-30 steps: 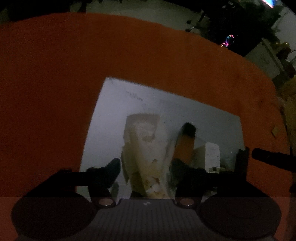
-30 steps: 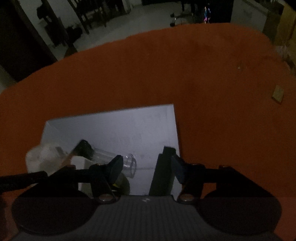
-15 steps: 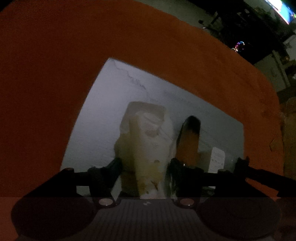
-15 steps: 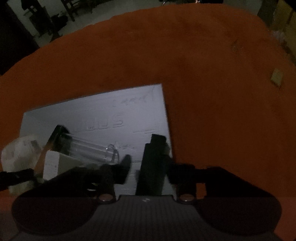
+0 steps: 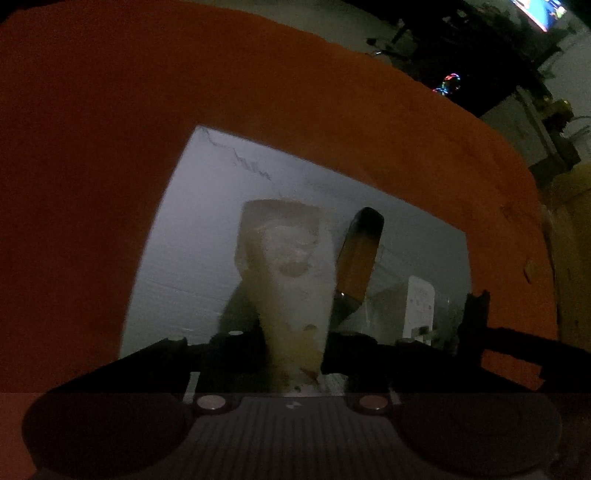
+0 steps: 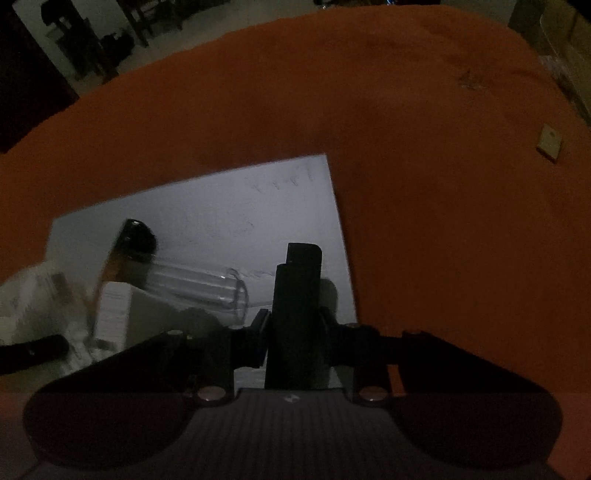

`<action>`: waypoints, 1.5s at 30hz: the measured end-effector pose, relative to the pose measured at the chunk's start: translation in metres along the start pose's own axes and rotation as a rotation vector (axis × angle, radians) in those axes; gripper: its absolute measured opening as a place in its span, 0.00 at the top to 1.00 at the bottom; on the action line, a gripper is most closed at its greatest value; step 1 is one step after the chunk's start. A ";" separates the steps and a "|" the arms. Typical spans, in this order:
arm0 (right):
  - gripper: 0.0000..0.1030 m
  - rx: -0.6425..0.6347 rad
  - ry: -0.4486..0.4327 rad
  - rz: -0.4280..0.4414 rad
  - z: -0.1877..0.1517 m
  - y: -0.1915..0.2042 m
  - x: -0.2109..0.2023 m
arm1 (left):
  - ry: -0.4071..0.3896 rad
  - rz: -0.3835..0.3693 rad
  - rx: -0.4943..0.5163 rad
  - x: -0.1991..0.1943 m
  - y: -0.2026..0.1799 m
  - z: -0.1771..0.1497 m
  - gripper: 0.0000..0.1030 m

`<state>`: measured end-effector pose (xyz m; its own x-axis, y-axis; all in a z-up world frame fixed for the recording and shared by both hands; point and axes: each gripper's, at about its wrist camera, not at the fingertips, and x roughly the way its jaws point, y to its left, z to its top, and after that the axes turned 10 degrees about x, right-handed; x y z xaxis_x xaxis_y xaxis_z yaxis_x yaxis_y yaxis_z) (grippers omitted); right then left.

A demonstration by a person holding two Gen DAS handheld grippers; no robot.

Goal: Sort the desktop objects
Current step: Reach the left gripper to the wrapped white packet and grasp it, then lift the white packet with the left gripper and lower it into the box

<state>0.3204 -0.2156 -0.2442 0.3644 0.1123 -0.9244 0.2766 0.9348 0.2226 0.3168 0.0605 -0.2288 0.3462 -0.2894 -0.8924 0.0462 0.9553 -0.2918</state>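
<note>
In dim light a grey board (image 5: 207, 236) lies on an orange cloth (image 5: 92, 147). My left gripper (image 5: 293, 343) is shut on a pale crumpled tissue pack (image 5: 288, 266) held over the board. My right gripper (image 6: 295, 332) is shut on a tall black block (image 6: 297, 295) near the board's right edge (image 6: 340, 236). An amber bottle with a black cap (image 5: 360, 254) stands right of the pack; it also shows in the right wrist view (image 6: 129, 247). A clear tube (image 6: 199, 284) lies on its side by a white box (image 6: 112, 314).
A small tan tag (image 6: 550, 142) lies on the cloth at the far right. The white box (image 5: 419, 306) also shows beside the bottle in the left wrist view. Dark furniture and floor lie beyond the table's far edge (image 6: 258, 33).
My left gripper has closed on the tissue pack and lifted it. My right gripper has closed on the black block.
</note>
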 end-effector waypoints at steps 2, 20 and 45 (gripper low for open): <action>0.71 -0.009 -0.018 0.019 -0.003 0.003 -0.004 | -0.025 -0.020 -0.002 -0.013 0.006 0.003 0.89; 0.71 -0.017 -0.054 0.106 -0.003 0.001 -0.050 | -0.166 -0.075 0.036 -0.077 -0.005 0.013 0.89; 0.71 -0.135 -0.063 0.359 -0.081 -0.014 -0.180 | -0.091 -0.285 0.251 -0.158 -0.073 -0.071 0.89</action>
<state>0.1787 -0.2216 -0.1063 0.4721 0.4236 -0.7731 0.0037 0.8761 0.4822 0.1921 0.0328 -0.0907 0.3676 -0.5493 -0.7504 0.3765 0.8258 -0.4200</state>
